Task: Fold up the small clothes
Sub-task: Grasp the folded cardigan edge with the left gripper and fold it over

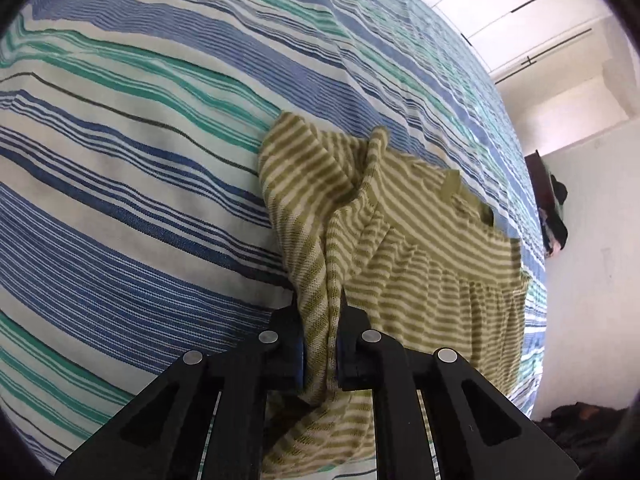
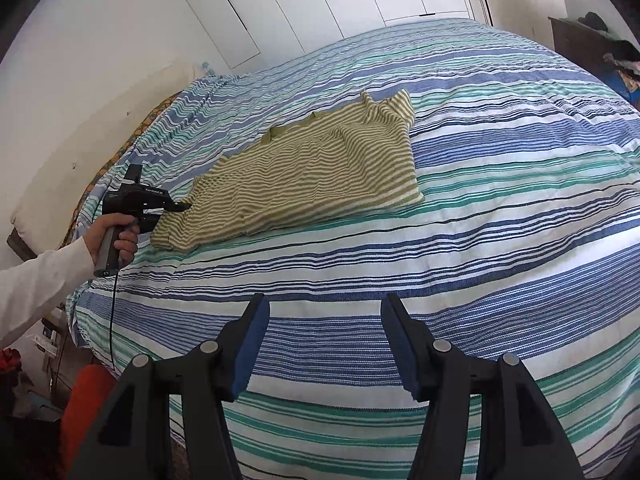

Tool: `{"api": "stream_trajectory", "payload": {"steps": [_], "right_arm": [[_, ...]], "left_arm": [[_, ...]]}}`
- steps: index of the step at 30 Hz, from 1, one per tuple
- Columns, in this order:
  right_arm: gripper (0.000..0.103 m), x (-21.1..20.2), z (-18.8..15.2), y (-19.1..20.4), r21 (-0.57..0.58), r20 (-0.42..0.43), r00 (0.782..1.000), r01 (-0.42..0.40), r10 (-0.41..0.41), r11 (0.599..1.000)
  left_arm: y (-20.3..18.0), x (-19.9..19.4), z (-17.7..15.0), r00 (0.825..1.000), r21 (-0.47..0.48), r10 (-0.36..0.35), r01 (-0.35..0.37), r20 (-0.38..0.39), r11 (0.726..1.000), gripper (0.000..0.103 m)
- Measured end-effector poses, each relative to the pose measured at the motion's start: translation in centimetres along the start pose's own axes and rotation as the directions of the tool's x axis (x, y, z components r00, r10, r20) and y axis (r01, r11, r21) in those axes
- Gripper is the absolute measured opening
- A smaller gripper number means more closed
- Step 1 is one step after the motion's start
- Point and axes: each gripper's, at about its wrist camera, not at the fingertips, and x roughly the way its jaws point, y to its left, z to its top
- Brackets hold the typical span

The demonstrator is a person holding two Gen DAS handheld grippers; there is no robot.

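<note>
Left wrist view shows your left gripper (image 1: 320, 344) with its jaws pinching a bunched edge of the striped top (image 1: 400, 248), so keep that hold firm and low over the bed (image 1: 120, 160) while you bring in the other hand. Your right gripper (image 2: 324, 344) hangs with its jaws spread and nothing between them, well apart from the garment. Judging by the layout, you should take the hem corner nearest you, pull the cloth taut between both grippers, then lay it over in one flat pass. Avoid lifting high, or the loose knit will likely sag and wrinkle. The top is olive and cream striped, with an olive neckband, lying mostly flat on the blue and green striped bedcover, one sleeve rumpled at its far end.
</note>
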Motion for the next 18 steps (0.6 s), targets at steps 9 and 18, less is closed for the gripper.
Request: {"api": "stream_trajectory", "payload": {"steps": [9, 18], "right_arm": [[0.058, -0.7, 0.7, -1.8, 0.027, 0.052, 0.998, -0.041, 0.039, 0.999], [0.058, -3.6, 0.9, -5.8, 0.145, 0.132, 0.989, -0.082, 0.063, 0.986]], "left_arm": [[-21.2, -3.1, -0.8, 0.994, 0.342, -0.112, 0.1, 0.015, 0.934, 0.008], [-37.0, 11.6, -10.2, 0.985, 0.535, 0.006, 0.088, -0.171, 0.84, 0.027]]}}
